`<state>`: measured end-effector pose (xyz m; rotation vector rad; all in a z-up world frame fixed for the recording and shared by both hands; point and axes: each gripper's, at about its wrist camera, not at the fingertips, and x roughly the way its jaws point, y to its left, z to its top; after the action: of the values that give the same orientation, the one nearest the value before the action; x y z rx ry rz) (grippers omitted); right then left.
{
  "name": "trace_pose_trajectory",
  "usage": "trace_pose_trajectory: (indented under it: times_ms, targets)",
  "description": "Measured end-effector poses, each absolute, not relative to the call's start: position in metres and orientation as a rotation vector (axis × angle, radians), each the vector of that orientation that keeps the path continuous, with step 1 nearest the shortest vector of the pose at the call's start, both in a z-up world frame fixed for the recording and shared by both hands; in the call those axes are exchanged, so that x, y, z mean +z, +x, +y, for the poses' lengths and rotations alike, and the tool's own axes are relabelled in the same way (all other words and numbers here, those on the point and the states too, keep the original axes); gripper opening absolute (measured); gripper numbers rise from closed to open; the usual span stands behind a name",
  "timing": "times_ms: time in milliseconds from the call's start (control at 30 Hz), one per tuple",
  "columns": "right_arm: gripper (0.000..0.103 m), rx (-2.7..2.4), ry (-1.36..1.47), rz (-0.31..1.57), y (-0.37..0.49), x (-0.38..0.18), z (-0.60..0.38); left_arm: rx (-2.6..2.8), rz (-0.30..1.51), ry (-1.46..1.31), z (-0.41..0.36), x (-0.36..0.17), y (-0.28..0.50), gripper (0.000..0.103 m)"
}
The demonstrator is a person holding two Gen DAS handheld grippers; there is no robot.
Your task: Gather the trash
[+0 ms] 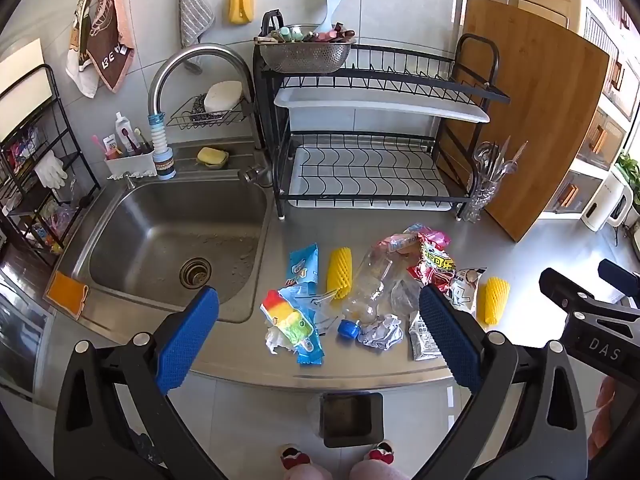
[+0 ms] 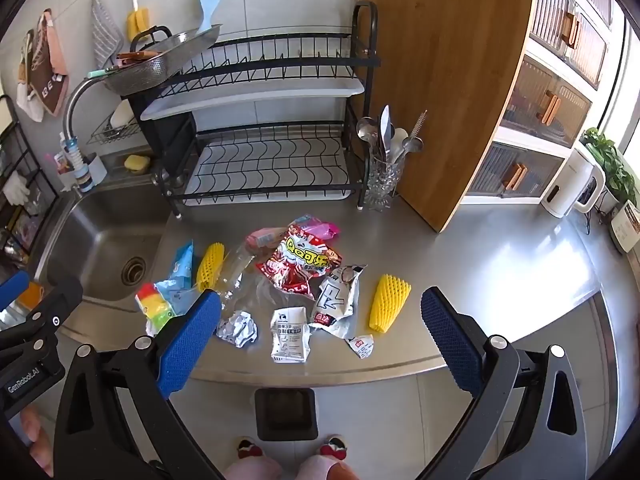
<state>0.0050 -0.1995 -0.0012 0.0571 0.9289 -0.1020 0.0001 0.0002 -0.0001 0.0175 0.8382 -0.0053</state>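
Both tools, left (image 1: 319, 334) and right (image 2: 320, 334), gaping above worktop (image 2: 500, 264) litter; risk of crushed bottle (image 1: 370, 280) skidding, wrappers slipping past bin (image 2: 285, 414).

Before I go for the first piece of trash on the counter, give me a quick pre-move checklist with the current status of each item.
1. Left tongs open and holding nothing: ok.
2. Right tongs open and holding nothing: ok.
3. Bin on the floor below the counter edge, opening unobstructed: ok.
4. Trash within reach near the front edge, such as the foil ball and yellow foam net: ok.
5. Plastic bottle with wrappers overlapping it: not ok for a clean grab.
6. Bin has room left: cannot tell.
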Motion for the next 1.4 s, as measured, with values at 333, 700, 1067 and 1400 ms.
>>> trace_pose_trajectory:
  times_ms: [333,700,1067,1400]
  targets:
    - [0.100,-0.105,0.050,0.923,0.008,0.001,-0.201,0.002,0.836,0.020,0.000,-0.004,0.004,0.095]
    - [0.100,-0.111,0.047,0.922,0.010,0.001,-0.201,-0.006,0.836,0.021,0.000,0.000,0.005,0.095]
    - [0.100,-0.115,0.038,0.918,0.010,0.000,-0.202,-0.011,0.839,0.017,0.001,0.000,0.009,0.095]
    - [0.100,-0.119,0.044,0.917,0.013,0.000,-0.205,-0.010,0.840,0.023,-0.002,-0.001,0.011,0.095]
